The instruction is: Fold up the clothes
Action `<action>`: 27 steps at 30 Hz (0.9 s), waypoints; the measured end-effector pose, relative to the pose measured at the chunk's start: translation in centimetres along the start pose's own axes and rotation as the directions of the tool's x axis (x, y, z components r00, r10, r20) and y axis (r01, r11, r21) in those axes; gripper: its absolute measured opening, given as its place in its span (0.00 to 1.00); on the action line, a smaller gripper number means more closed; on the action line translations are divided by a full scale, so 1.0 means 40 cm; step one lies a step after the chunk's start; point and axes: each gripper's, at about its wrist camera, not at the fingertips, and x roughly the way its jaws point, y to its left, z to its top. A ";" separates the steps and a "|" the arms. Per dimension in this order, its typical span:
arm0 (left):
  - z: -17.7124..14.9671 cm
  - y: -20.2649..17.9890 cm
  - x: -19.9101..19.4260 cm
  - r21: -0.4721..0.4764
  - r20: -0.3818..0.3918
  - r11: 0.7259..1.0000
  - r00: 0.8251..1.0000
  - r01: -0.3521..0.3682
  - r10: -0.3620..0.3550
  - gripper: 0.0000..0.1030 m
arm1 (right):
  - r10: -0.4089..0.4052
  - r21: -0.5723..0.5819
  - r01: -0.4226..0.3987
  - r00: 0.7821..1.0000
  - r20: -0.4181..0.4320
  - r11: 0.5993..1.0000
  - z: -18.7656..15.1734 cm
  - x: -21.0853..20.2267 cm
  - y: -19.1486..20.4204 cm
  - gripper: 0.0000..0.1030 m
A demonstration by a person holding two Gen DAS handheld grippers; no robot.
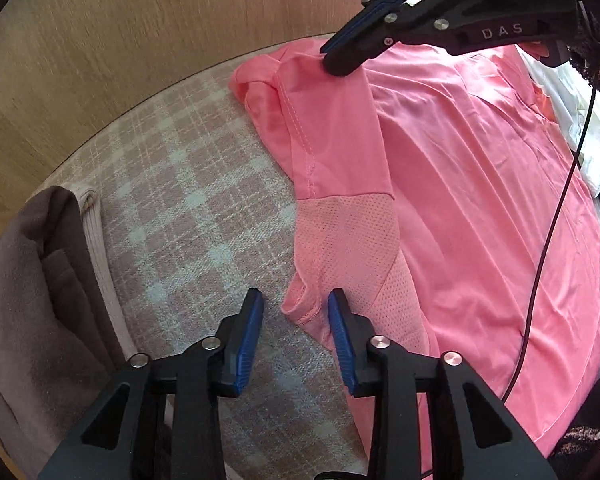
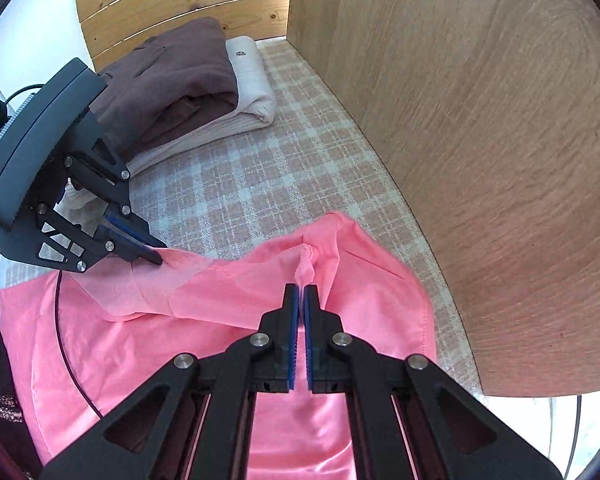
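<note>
Smooth pink shirt (image 2: 228,320), perforated mesh panel (image 1: 348,236), on woven checked cloth (image 1: 188,184).

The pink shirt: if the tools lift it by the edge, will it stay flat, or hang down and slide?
The pink shirt will probably hang limp: it already lies in soft wrinkles and bunches where the right tool pinches it. It looks thin and light, with a mesh panel. Its slight sheen suggests that it may slide over the checked cover.
</note>
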 end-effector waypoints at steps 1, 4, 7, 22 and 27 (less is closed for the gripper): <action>-0.001 -0.003 0.001 0.006 0.002 1.000 1.000 0.003 -0.003 0.04 | 0.000 0.001 0.000 1.000 0.001 1.000 0.002 0.003 0.000 0.03; -0.006 -0.007 0.001 0.012 0.013 1.000 1.000 0.013 -0.013 0.03 | -0.001 -0.008 0.001 1.000 0.004 1.000 0.007 0.000 0.006 0.03; -0.024 -0.001 -0.019 -0.010 0.036 1.000 0.999 0.028 -0.027 0.03 | -0.003 -0.003 0.003 0.999 0.049 1.000 0.026 -0.022 0.008 0.03; -0.145 0.089 -0.147 -0.203 0.075 0.972 0.987 -0.122 0.140 0.07 | 0.018 -0.014 -0.017 0.998 0.064 1.000 0.265 0.152 0.085 0.06; -0.145 0.070 -0.190 -0.167 0.096 0.971 0.977 -0.171 0.189 0.16 | 0.004 0.133 -0.032 0.980 0.200 0.991 0.205 -0.053 0.010 0.17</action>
